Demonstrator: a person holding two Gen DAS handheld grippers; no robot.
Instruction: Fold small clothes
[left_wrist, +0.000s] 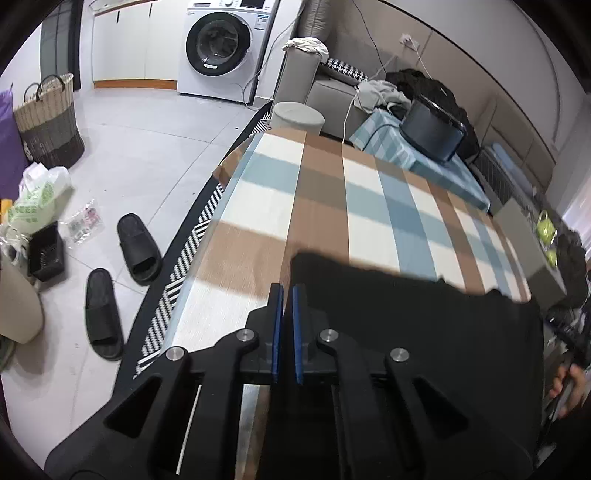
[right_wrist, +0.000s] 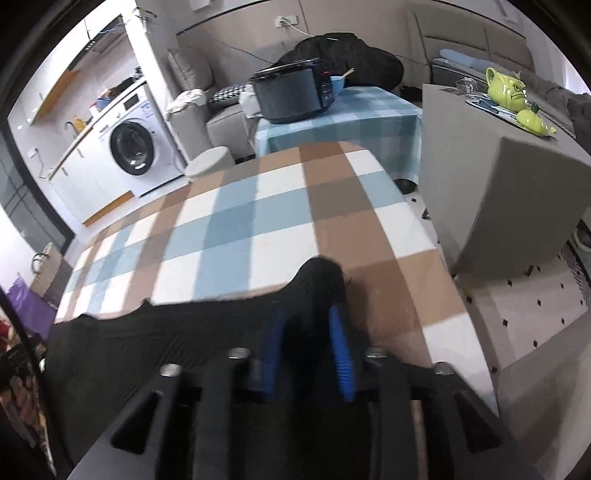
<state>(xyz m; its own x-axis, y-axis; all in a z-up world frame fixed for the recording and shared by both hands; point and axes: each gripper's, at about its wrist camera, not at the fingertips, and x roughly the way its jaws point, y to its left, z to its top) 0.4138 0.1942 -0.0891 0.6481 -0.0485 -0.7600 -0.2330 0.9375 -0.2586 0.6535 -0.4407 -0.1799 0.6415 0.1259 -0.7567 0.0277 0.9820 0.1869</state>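
Note:
A black garment (left_wrist: 406, 314) lies spread over the near part of the checked tablecloth (left_wrist: 332, 192). In the left wrist view my left gripper (left_wrist: 287, 291) is at the garment's left edge, its blue pads nearly touching and pinching the cloth edge. In the right wrist view the same black garment (right_wrist: 166, 343) runs leftward from my right gripper (right_wrist: 308, 314). A bunched corner of it humps up between and ahead of the blue pads (right_wrist: 341, 350), which stand apart and do not press it. The checked table (right_wrist: 240, 229) stretches beyond.
Two black slippers (left_wrist: 122, 288) and a woven basket (left_wrist: 48, 122) are on the floor to the left. A dark cooker (right_wrist: 295, 96) sits on a blue-checked stand behind the table. A grey block (right_wrist: 498, 192) with green teapots stands right. A hand (left_wrist: 569, 384) shows at the right edge.

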